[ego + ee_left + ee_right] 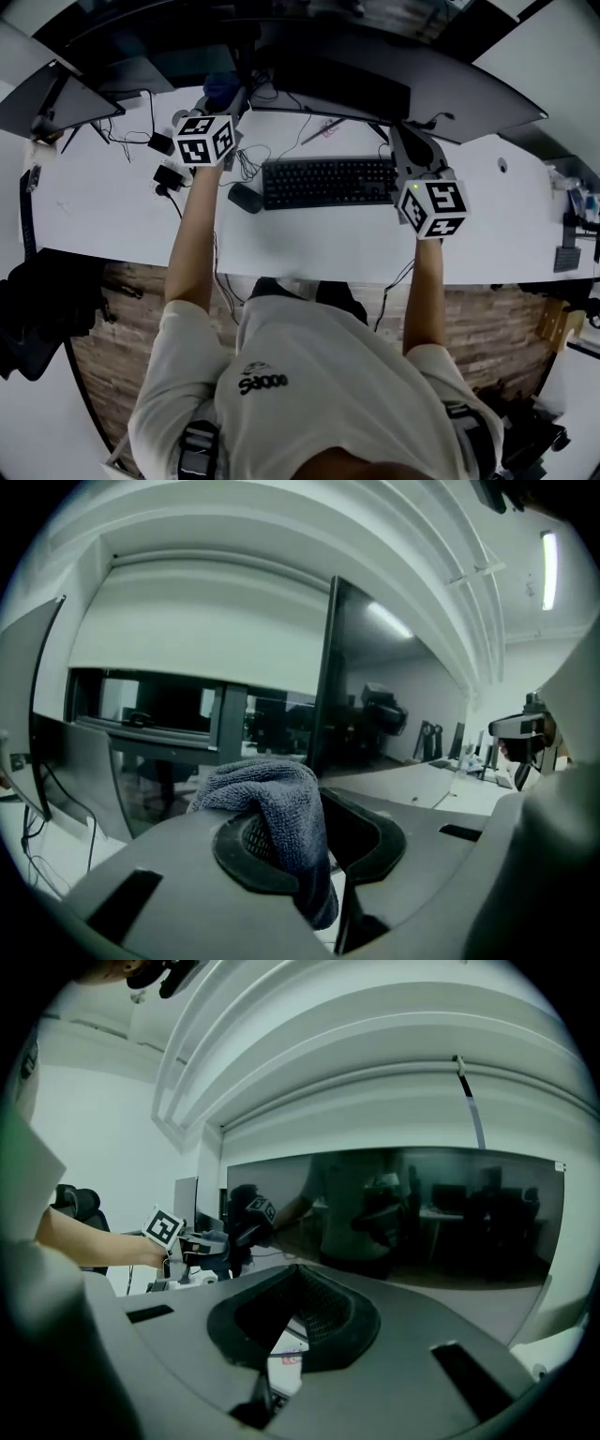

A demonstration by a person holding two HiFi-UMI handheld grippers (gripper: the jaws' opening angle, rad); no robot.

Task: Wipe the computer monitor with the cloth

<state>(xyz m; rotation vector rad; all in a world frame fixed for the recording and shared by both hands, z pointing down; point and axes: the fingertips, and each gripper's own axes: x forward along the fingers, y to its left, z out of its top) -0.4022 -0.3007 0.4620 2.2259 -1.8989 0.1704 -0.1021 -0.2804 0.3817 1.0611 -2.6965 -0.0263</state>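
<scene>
Blue-grey terry cloth [272, 808] clamped between left gripper [314, 850] fingers, bunched over the tips with its tail hanging below. Wide curved dark monitor [422, 1213] just ahead of the fingers, cloth at its left end. Right gripper [281, 1344] fingers narrow, nothing between them, screen ahead.

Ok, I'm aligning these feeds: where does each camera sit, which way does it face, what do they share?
Head view: on the person's head, facing steeply down at the desk, keyboard and monitor; both forearms, left hand-held gripper and right hand-held gripper show.
Left gripper view: on the left one, looking along jaws shut on the cloth toward the monitor's edge.
Right gripper view: on the right one, jaws apart, facing the dark screen; the left forearm shows.
Shared: all see the monitor.
</scene>
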